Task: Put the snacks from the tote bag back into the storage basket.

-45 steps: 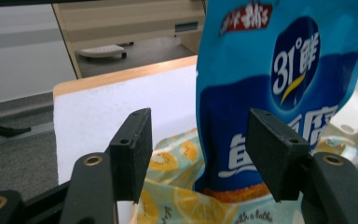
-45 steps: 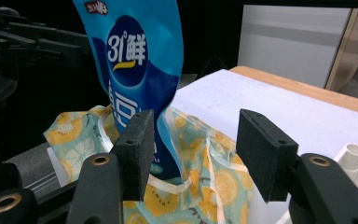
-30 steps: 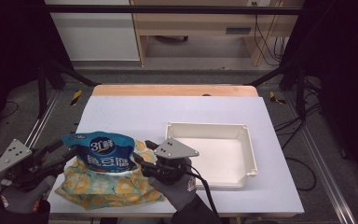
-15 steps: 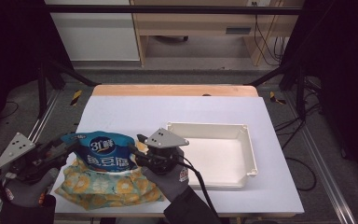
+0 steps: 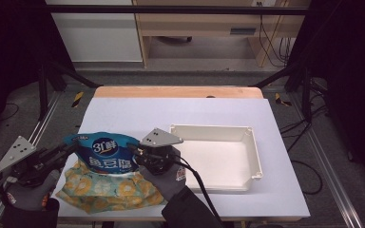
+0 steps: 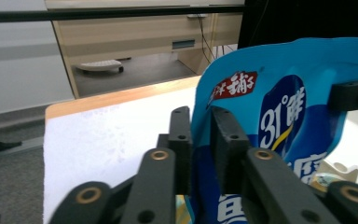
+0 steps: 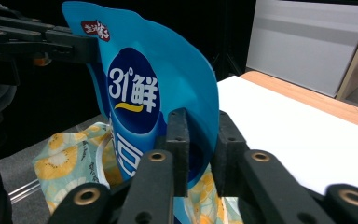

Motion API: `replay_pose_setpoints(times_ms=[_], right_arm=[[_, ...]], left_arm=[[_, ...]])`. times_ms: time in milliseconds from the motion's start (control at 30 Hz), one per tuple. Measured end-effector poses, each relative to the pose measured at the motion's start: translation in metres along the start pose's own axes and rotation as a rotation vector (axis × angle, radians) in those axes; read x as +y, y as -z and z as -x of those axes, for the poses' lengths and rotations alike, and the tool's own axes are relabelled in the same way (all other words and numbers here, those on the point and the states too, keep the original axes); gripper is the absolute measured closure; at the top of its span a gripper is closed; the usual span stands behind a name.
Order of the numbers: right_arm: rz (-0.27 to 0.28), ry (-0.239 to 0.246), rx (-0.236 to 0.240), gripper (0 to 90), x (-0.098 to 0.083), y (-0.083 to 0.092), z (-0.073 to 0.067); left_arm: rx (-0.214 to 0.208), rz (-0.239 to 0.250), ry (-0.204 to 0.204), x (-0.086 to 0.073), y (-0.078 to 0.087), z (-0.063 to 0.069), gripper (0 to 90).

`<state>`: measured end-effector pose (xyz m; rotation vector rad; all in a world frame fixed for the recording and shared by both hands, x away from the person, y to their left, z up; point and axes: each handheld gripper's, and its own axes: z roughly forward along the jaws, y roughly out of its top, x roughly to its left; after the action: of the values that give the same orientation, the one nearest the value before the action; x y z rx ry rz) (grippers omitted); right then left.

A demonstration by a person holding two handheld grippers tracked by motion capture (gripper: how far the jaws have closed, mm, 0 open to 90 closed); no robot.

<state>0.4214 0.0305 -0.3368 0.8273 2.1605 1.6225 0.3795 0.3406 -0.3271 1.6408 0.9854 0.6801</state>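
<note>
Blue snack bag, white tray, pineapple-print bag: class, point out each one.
Blue snack bag (image 5: 105, 153), high view, printed front.
White tray (image 5: 252, 142), high view, right wall.
Pineapple-print bag (image 5: 109, 192), high view, lower front.

Snack bag (image 5: 105, 156) rests on cloth pouch (image 5: 105, 191) — tray (image 5: 252, 142) just right.

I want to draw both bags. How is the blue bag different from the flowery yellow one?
The blue bag is shiny with big white writing; the flowery yellow bag has a soft-looking flower pattern. The blue bag stands upright, pinched at each side by the left gripper and right gripper; the flowery yellow bag lies flat on the table, ungripped. Both sit beside the white tray.
</note>
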Motion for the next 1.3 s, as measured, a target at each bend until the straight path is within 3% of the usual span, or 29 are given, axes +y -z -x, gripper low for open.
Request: replay_pose_setpoints(times_ms=[300, 933, 1300], right_arm=[[-0.007, 0.015, -0.01, 88.1, 0.002, -0.001, 0.0], [0.006, 0.056, -0.032, 90.0, 0.013, 0.004, -0.006], [0.028, 0.081, -0.033, 90.0, 0.031, 0.014, -0.008]], left_arm=[[0.01, -0.007, -0.002, 0.0, 0.0, 0.003, 89.7], [0.017, 0.032, -0.009, 0.006, 0.007, 0.007, 90.0], [0.016, 0.065, -0.036, 0.026, 0.016, 0.012, 90.0]])
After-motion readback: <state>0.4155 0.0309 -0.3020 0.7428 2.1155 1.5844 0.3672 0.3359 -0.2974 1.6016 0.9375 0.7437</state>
